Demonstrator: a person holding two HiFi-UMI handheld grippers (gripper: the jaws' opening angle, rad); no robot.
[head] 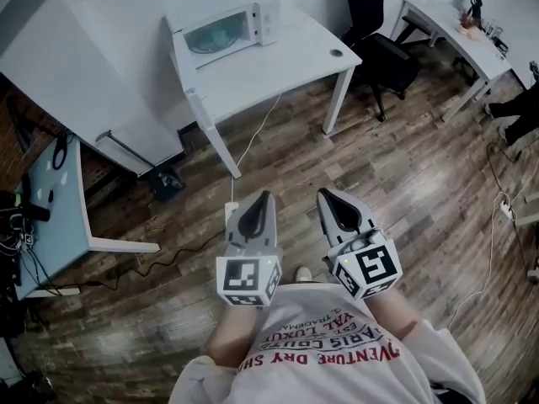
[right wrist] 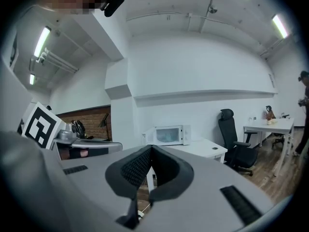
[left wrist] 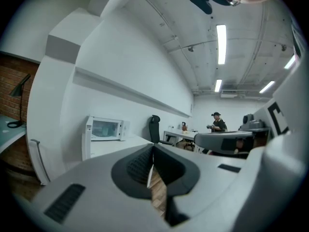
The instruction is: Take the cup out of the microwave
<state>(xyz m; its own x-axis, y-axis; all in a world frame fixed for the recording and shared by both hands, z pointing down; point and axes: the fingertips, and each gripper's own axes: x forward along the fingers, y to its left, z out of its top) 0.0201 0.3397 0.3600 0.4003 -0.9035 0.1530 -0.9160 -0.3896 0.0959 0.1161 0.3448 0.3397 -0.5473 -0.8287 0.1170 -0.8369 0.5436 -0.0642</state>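
A white microwave [head: 226,28] stands with its door shut at the back left of a white table [head: 286,61]; something pale green shows dimly through its window. It also appears far off in the left gripper view [left wrist: 105,129] and the right gripper view [right wrist: 170,135]. No cup can be made out clearly. Both grippers are held side by side close to the person's chest, well short of the table. My left gripper [head: 267,195] has its jaws together with nothing in them. My right gripper [head: 323,193] is likewise shut and empty.
A black office chair [head: 381,45] stands right of the table, and a second white desk [head: 459,36] lies at the far right. A cable [head: 253,146] runs from the table to the wooden floor. A glass-topped desk [head: 50,217] is at the left. A person [left wrist: 218,122] stands far off.
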